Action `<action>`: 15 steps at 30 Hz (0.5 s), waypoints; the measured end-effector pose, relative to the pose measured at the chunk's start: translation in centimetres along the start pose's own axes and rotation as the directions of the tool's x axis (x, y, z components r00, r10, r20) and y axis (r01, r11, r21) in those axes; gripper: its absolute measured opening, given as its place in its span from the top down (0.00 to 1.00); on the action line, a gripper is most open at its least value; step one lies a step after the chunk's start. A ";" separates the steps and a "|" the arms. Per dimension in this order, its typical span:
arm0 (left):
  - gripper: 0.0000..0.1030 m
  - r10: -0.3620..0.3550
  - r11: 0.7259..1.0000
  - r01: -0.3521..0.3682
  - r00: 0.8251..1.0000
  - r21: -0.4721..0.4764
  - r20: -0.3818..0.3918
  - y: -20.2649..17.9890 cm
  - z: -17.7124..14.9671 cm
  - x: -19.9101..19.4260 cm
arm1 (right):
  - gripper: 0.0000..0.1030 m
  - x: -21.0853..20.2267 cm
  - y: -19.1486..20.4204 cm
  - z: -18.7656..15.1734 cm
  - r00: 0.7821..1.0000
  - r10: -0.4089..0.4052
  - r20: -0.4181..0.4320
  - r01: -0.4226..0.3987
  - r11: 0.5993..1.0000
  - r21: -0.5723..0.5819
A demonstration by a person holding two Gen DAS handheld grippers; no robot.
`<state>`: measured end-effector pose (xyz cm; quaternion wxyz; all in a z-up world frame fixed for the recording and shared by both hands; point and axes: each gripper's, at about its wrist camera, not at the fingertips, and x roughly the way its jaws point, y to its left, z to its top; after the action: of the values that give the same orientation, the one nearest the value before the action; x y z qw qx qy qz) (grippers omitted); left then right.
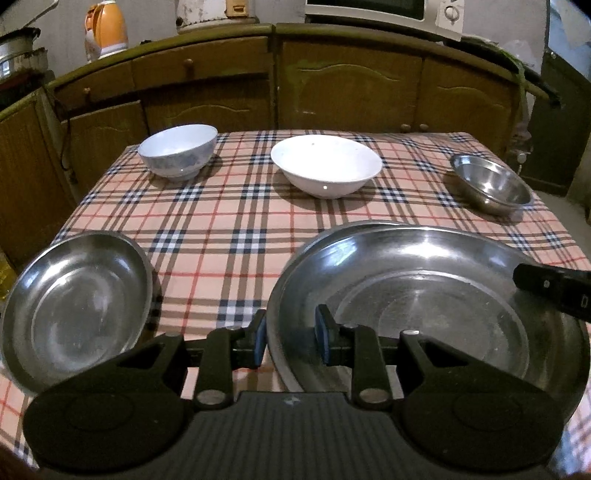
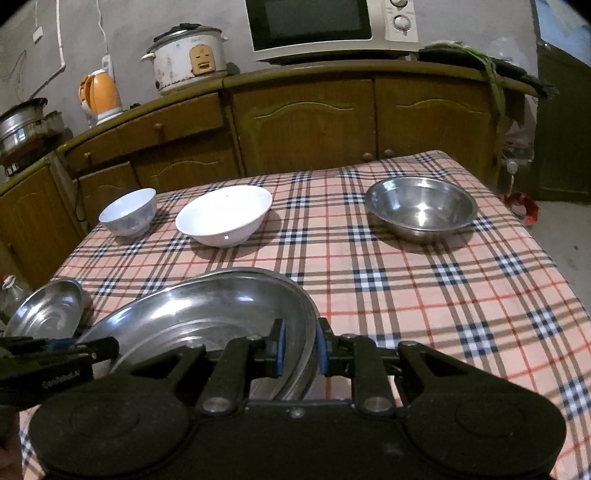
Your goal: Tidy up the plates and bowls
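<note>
We see our left gripper (image 1: pixel 290 334) at the near-left rim of the large steel plate (image 1: pixel 424 295), its blue pads either side of that rim with a gap showing, so the jaws stand spread rather than clamped. Our right gripper (image 2: pixel 300 345) straddles the right rim of the same plate (image 2: pixel 207 314), one pad inside and one outside; the pads look close on the metal, but we cannot tell for sure whether they pinch it.

The plate is round, so it has no long axis. It faces hollow side up and tilts, its far edge raised above a second rim just showing beneath it. It sits at the near edge of the counter (image 2: pixel 461 295), which is covered in a plaid cloth.

A smaller steel plate (image 1: pixel 74 306) lies to its left, apart from it, hollow up. Along the far side stand a small white bowl (image 1: pixel 179 149), a wide white bowl (image 1: pixel 327 164) and a steel bowl (image 2: pixel 421 206), all upright and well apart. Behind them run wooden cupboards (image 2: pixel 306 129), with a microwave (image 2: pixel 332 26), a rice cooker (image 2: pixel 188 55) and an orange kettle (image 2: pixel 99 92) on top.
</note>
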<state>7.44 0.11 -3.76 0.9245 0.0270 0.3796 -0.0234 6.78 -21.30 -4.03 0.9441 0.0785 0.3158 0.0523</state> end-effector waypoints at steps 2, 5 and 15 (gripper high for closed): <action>0.73 0.004 1.000 -0.004 1.000 0.003 0.002 0.1 0.3 0.5 | 0.77 0.8 0.1 0.2 1.000 0.003 0.003 -0.003 1.000 0.001; 0.73 0.001 1.000 -0.001 1.000 0.002 0.006 0.2 0.6 1.3 | 0.77 1.7 0.1 0.5 1.000 0.006 0.015 -0.006 1.000 0.001; 0.73 -0.011 1.000 0.011 1.000 0.009 0.006 0.7 1.0 3.2 | 0.77 3.9 -0.5 0.8 1.000 0.024 0.012 -0.024 0.999 0.030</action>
<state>10.43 0.64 -5.31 0.9254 0.0288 0.3767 -0.0302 10.38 -21.27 -5.73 0.9440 0.0968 0.3101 0.0585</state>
